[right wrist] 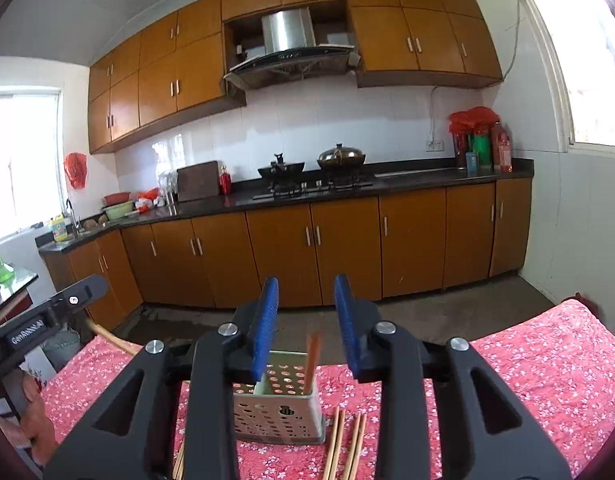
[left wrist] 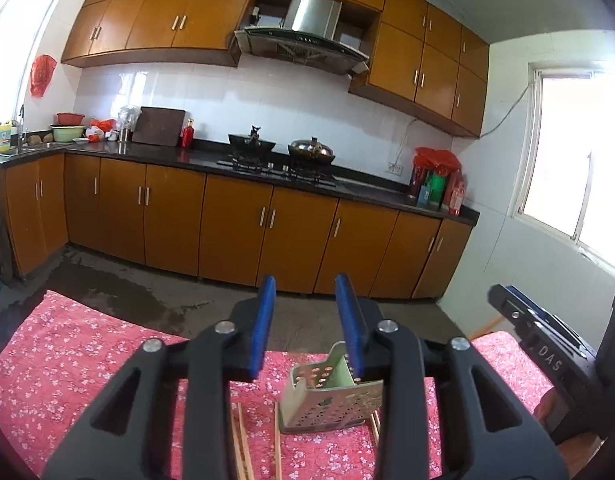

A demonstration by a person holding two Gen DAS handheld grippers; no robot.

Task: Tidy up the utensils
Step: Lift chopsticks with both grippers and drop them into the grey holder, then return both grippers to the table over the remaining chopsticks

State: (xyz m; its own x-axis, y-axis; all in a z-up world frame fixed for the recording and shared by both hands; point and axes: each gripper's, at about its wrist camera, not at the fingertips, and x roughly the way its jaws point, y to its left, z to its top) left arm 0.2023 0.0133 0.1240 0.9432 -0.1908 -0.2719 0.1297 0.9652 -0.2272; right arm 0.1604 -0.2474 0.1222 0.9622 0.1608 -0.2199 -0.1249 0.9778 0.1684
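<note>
A pale green perforated utensil holder (left wrist: 331, 400) (right wrist: 281, 408) stands on a table with a pink floral cloth (left wrist: 67, 364) (right wrist: 547, 364). Chopsticks (right wrist: 312, 354) stand upright inside it in the right wrist view. Loose wooden chopsticks lie on the cloth: pairs left of the holder (left wrist: 240, 440) and right of it (right wrist: 345, 444). My left gripper (left wrist: 307, 320) is open and empty, above and behind the holder. My right gripper (right wrist: 305, 322) is open and empty, raised above the holder. Each gripper also shows at the edge of the other's view (left wrist: 539, 328) (right wrist: 43, 320).
A kitchen lies beyond the table: wooden cabinets, a dark counter (left wrist: 179, 156) with a stove, pots, bottles and a sink at the left. A bare concrete floor strip (right wrist: 427, 320) separates the table from the cabinets. Windows are on both side walls.
</note>
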